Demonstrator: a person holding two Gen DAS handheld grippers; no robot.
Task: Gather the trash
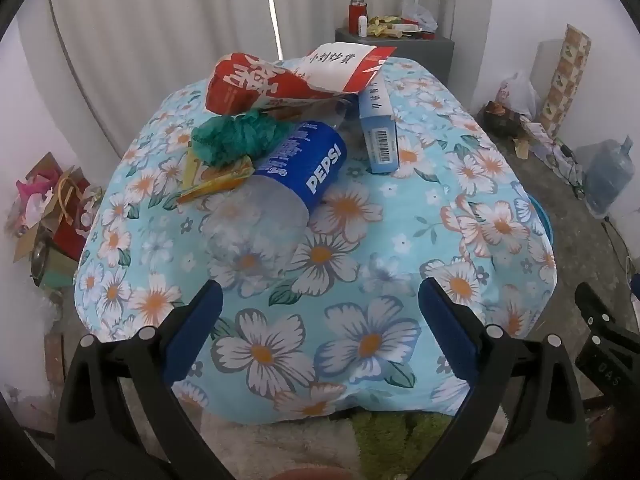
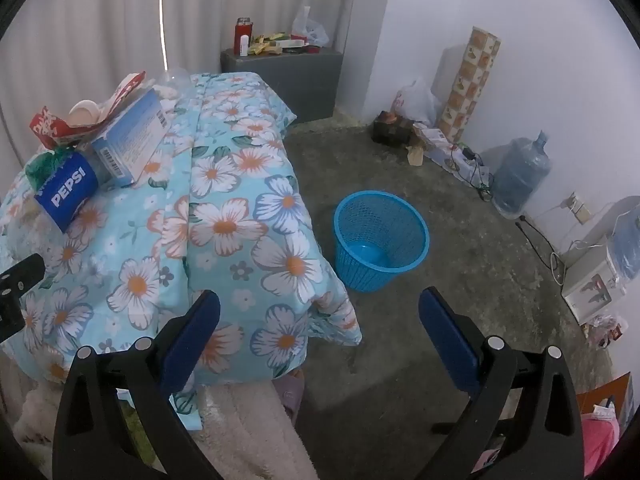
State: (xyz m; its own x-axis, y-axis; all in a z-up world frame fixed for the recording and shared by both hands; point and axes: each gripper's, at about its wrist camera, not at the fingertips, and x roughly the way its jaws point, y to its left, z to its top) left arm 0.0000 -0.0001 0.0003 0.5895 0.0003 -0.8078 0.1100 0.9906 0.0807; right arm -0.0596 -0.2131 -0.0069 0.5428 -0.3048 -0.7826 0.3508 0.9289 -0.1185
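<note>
Concrete floor (image 2: 460,280) lies open around the basket (image 2: 380,240); both tools spread, empty.

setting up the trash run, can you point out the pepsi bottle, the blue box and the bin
Pepsi bottle (image 1: 308,168): left wrist view, on its blue label.
Blue box (image 1: 378,128): left wrist view, on the face above the barcode.
Blue basket bin (image 2: 360,260): right wrist view, on its outer mesh wall, standing on the floor.

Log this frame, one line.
phase: pre-grasp | left gripper: open, empty | right gripper: open, empty | Pepsi bottle: on table | basket: empty, floor
</note>
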